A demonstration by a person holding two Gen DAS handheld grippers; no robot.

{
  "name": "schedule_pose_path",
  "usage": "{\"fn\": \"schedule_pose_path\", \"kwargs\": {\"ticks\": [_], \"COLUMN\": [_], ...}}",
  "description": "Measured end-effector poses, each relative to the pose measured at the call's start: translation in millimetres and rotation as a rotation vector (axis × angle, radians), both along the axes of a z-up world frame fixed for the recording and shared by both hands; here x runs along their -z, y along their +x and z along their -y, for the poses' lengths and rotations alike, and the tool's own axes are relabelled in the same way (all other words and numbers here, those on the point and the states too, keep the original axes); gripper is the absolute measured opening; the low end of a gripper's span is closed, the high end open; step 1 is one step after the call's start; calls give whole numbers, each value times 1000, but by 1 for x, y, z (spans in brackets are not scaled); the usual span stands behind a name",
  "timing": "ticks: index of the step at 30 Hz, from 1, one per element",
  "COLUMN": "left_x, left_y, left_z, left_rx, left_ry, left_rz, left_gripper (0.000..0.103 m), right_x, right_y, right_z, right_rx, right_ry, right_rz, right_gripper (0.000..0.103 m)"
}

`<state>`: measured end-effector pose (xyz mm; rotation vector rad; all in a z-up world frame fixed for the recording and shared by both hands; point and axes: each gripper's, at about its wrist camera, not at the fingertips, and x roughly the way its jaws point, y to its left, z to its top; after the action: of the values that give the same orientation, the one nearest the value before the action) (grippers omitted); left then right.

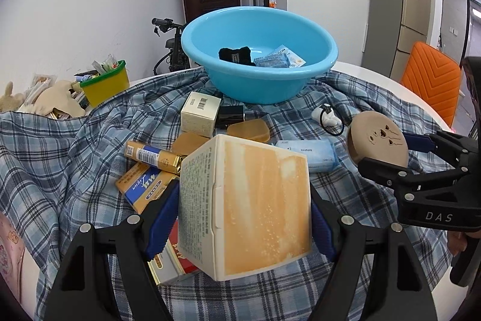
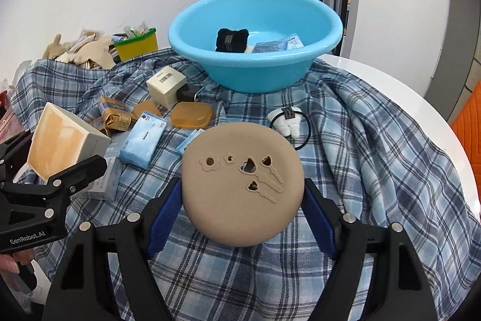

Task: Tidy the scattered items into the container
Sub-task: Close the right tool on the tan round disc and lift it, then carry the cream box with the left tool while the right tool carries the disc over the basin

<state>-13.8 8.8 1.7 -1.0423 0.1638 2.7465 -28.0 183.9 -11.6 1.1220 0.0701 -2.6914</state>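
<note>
Pinching a stiff, probably light carton (image 1: 245, 208) by its side walls, the left gripper (image 1: 240, 218) is holding firm; the right gripper (image 2: 242, 212) is clamping a smooth round tan case (image 2: 242, 184) edgewise, likely slippery, below the blue basin (image 2: 255, 32) at upper centre.

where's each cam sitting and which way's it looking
Left wrist: sits on the left gripper, looking forward and down over its box to the blue basin; its own fingers show, the right gripper at right.
Right wrist: sits on the right gripper, looking over its tan round case to the basin; the left gripper and a fingertip show at left.
Shared: basin, plaid cloth, both held items.
</note>
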Motion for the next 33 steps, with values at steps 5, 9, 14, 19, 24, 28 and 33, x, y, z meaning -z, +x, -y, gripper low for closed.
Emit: {"fn": "schedule_pose_path", "kwargs": {"ticks": [5,9,14,19,24,28,33], "left_x": [-10,-22,-34,-37,-51,-80,-134], "left_y": [-2,3,13,9,4,1,0], "left_z": [-3,-7,-8,-3,1,-1,4], "left_rx": [3,4,-1,-27,-32,-21,-19], "left_ry": [12,17,0,22,50,47,93], "left_rz": [-23,-57,-105,-109,-130,-194,-287], "left_gripper": [79,79,79,79,79,79,79], "right_x": [-14,-25,-34,-42,-62,-93,-145], "right_y": [5,12,20,24,24,26,27], "right_z": [-5,-8,-8,-8,-11,-12,-13], "right_rx": [21,37,39,51,63,68,80], "right_ry": [-21,-38,-41,-37,-44,-43,-39], "right_rz": [-38,-72,-97,-126,-171,-244,-360], "right_gripper": [76,76,76,76,76,76,77]}}
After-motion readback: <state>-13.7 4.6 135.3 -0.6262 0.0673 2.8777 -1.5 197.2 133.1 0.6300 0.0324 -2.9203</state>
